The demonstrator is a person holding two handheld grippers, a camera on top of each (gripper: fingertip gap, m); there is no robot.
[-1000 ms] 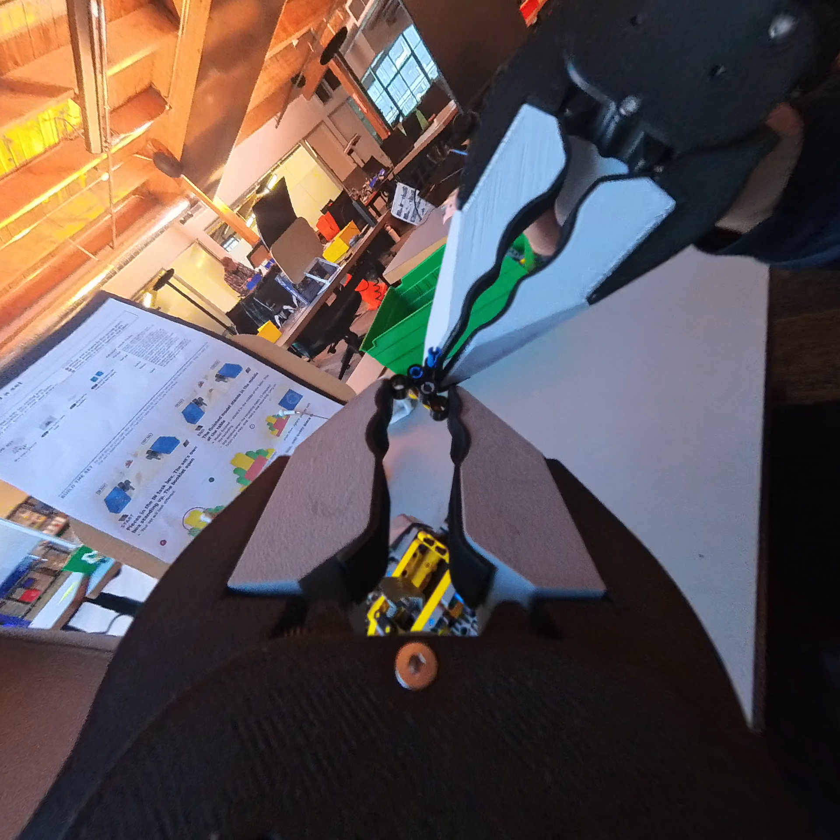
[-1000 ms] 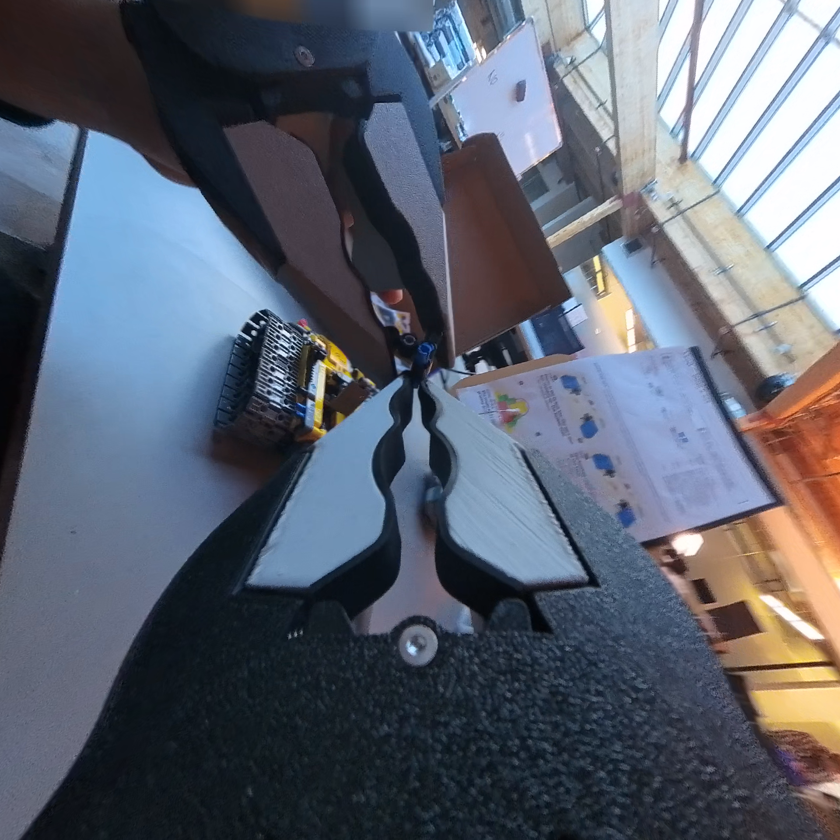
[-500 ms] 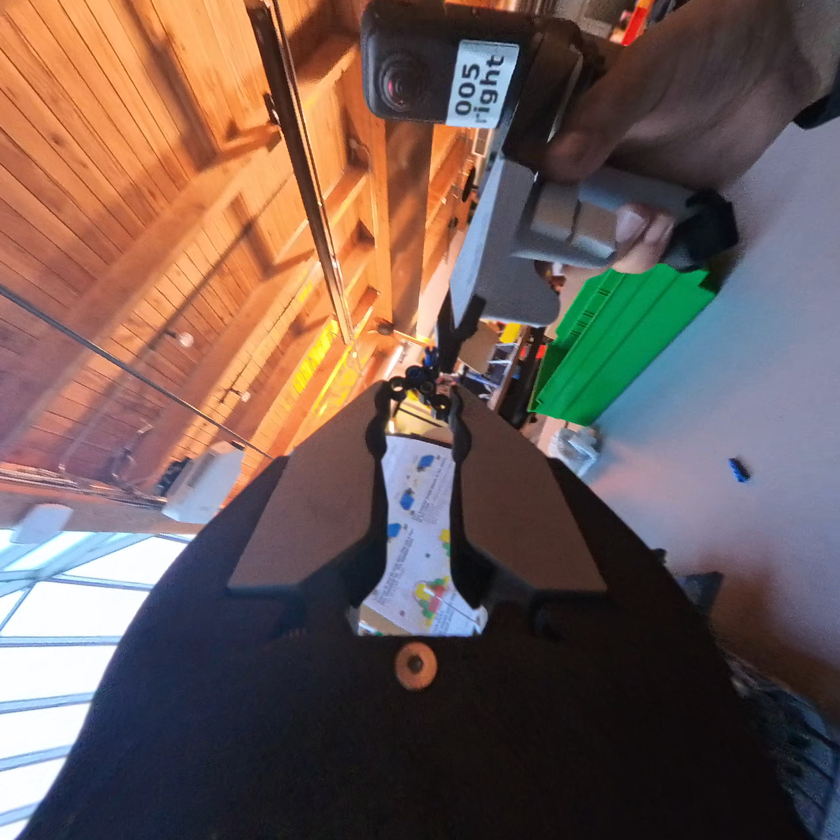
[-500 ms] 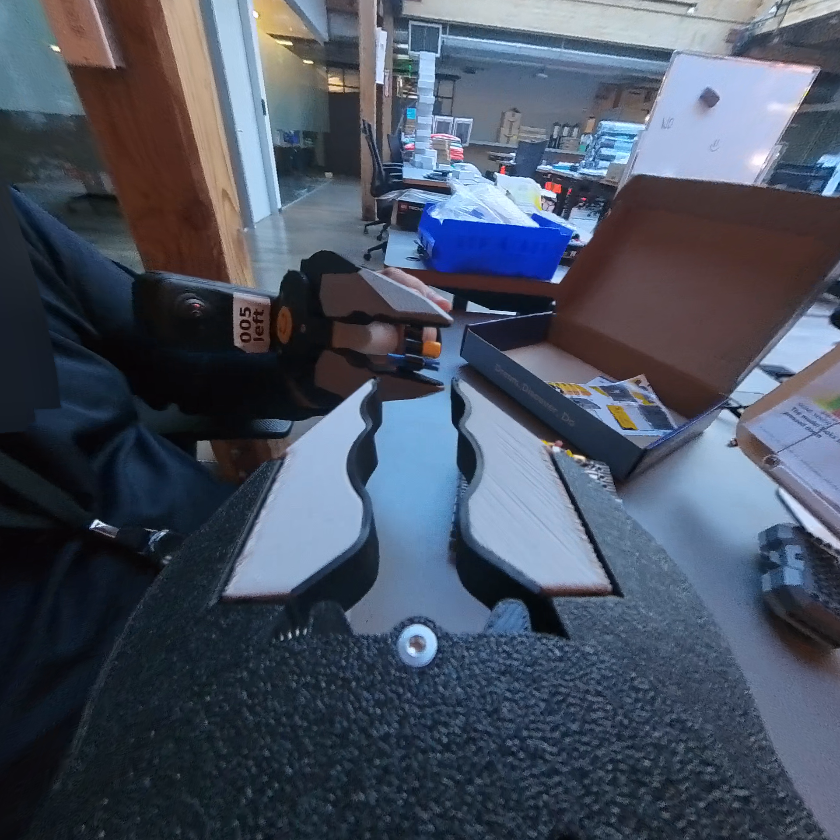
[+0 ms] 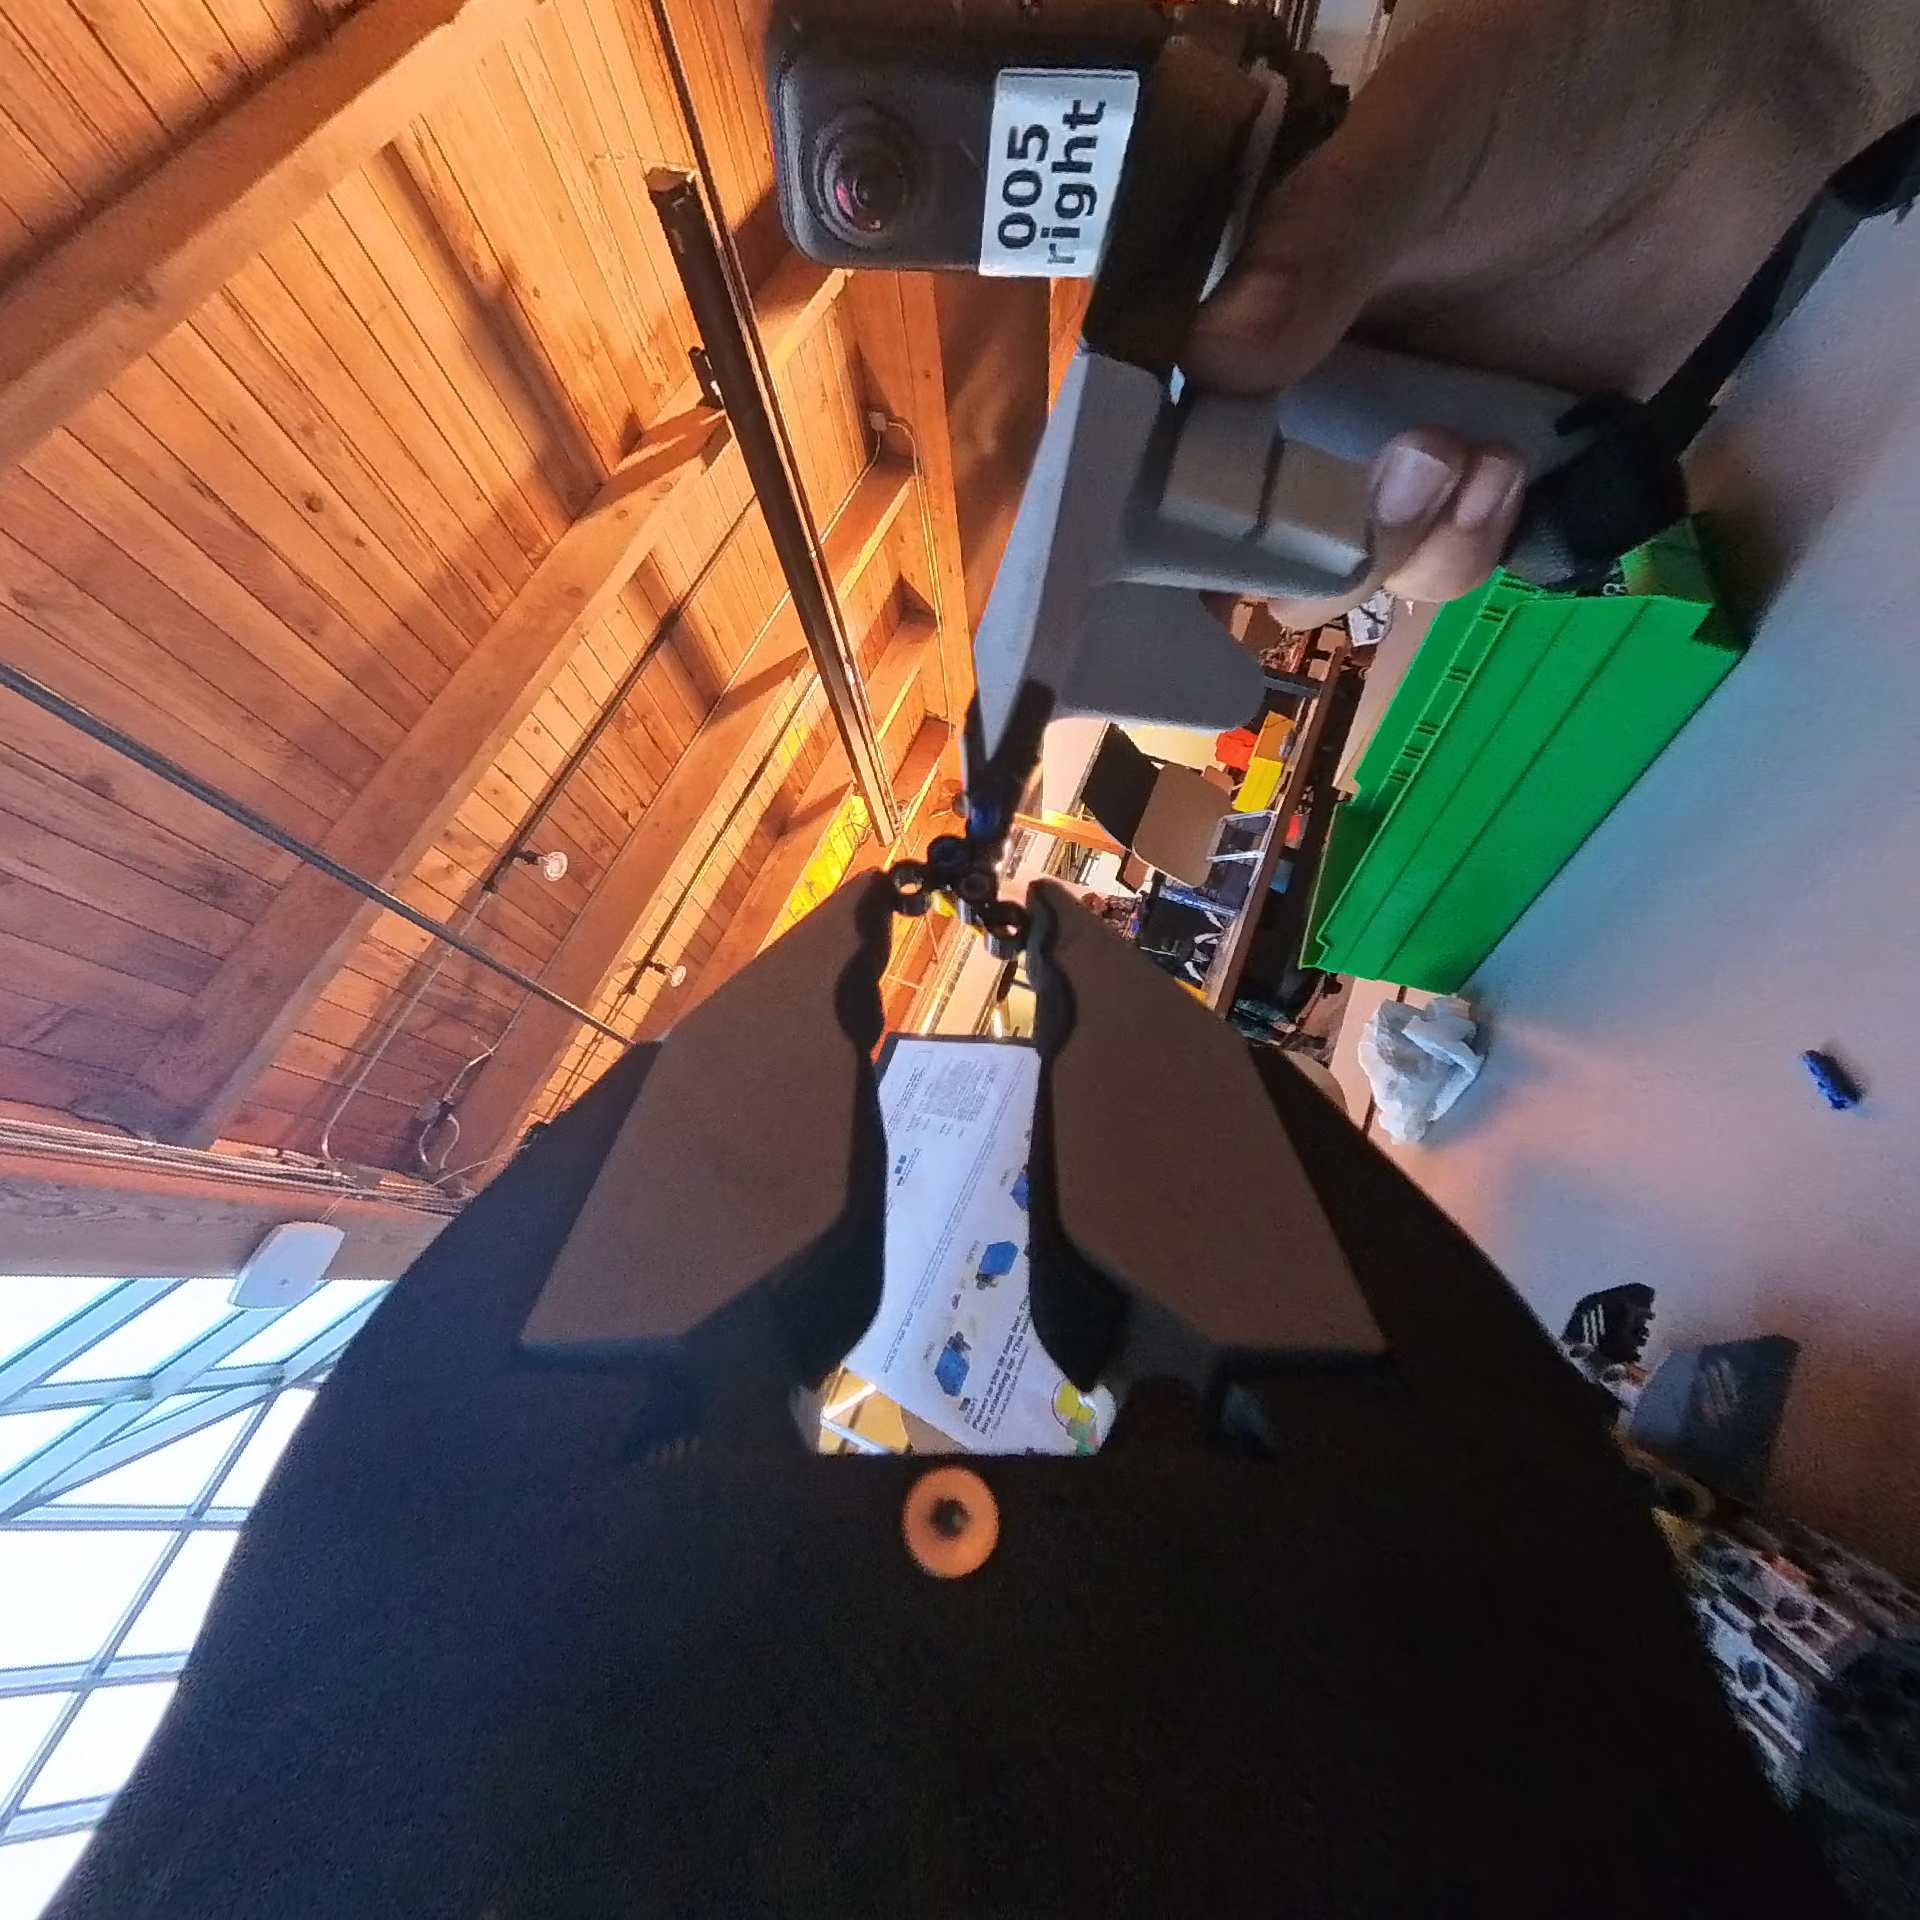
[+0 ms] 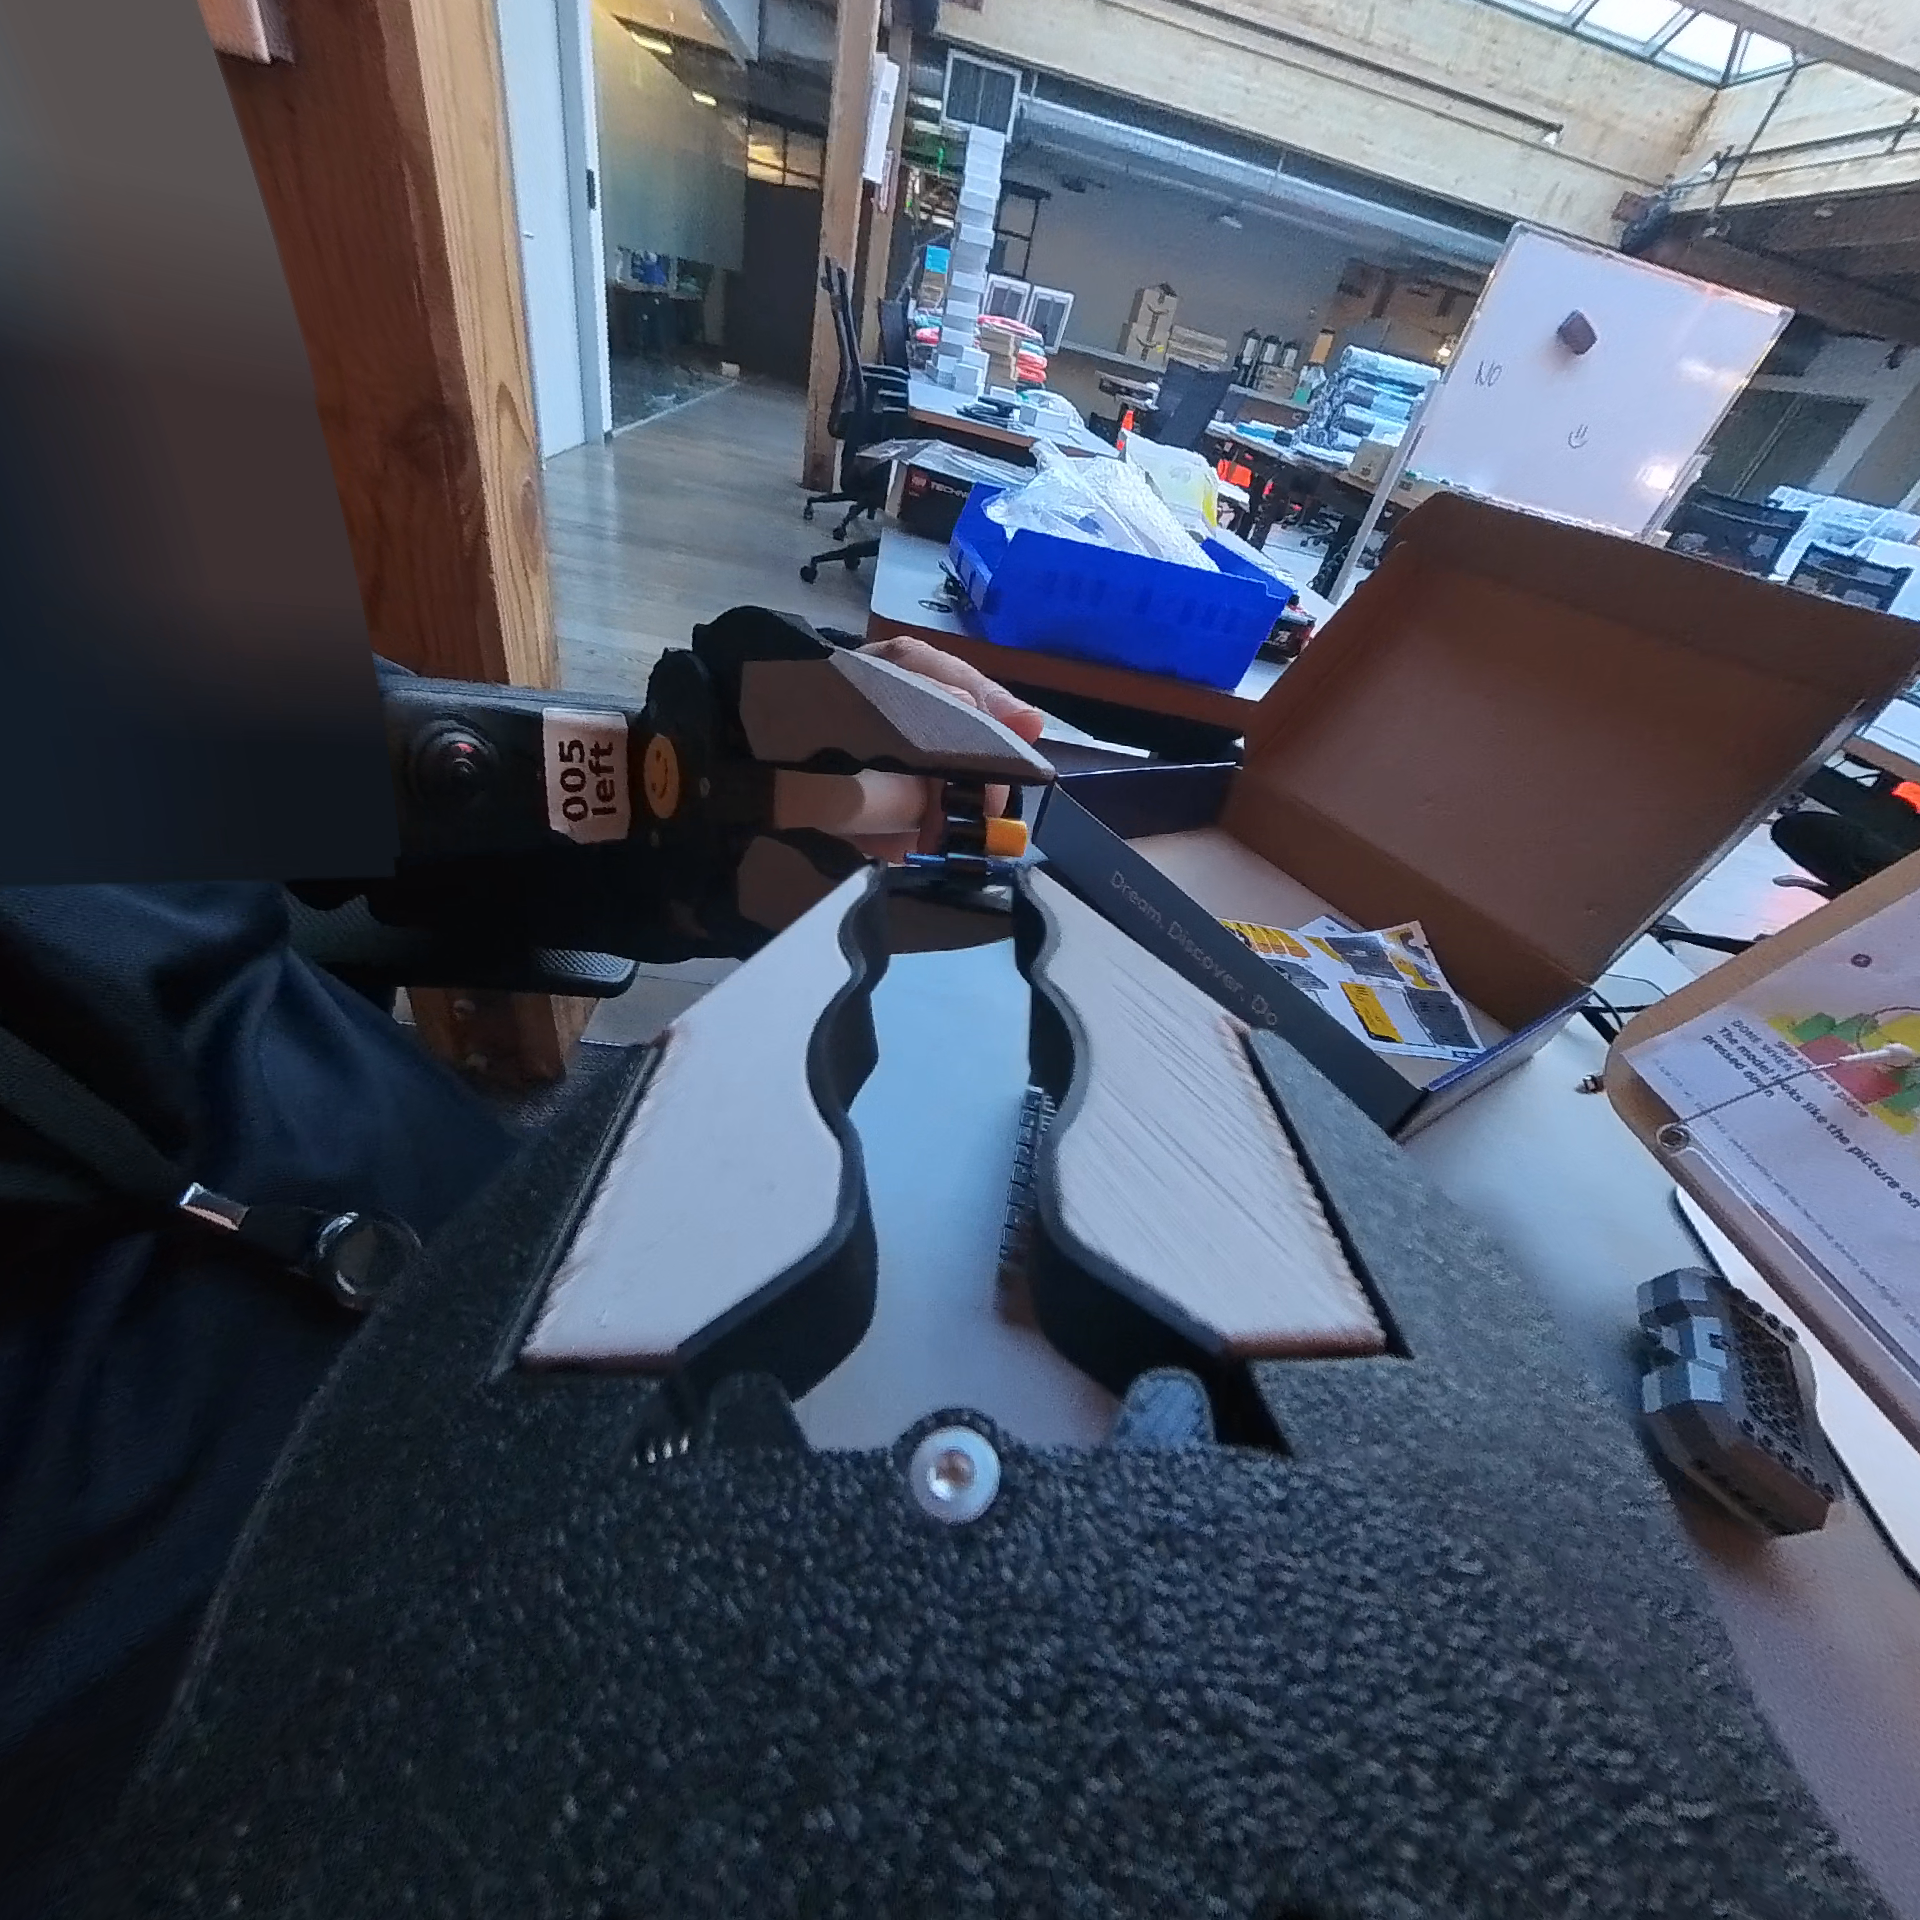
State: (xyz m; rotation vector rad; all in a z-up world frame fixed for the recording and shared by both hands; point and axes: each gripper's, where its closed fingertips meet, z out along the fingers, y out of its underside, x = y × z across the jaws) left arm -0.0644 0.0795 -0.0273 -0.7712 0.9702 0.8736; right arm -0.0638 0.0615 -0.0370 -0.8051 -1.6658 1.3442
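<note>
I am holding both tools up in the air, above the tabletop [image 5: 1662, 1039], and they are meeting almost tip to tip. My left tool [image 5: 958, 909] is pinching a small black piece [image 5: 951, 894], a short chain of round connectors which is lying crosswise between the two fingertips. A blue pin [image 5: 982, 805] is sticking out from this piece, and its long axis is pointing away from the left tool, straight toward the tips of the other one. My right tool [image 6: 945, 888] is standing spread, with a clear gap between its fingertips, and I cannot see anything gripped between them. Its tips are hovering just beside the blue pin; whether they are touching it I cannot tell. So the piece is lying directly ahead of the right tool, very near, and the left one is carrying it. On the tabletop another small blue pin [image 5: 1831, 1081] is lying alone, well apart from both tools, near a crumpled plastic bag [image 5: 1423, 1049] and a green bin [image 5: 1507, 790]. An open cardboard box [image 6: 1507, 790] is standing behind the left tool, and a dark block [image 6: 1735, 1423] is resting below an instruction sheet [image 6: 1808, 1132].
</note>
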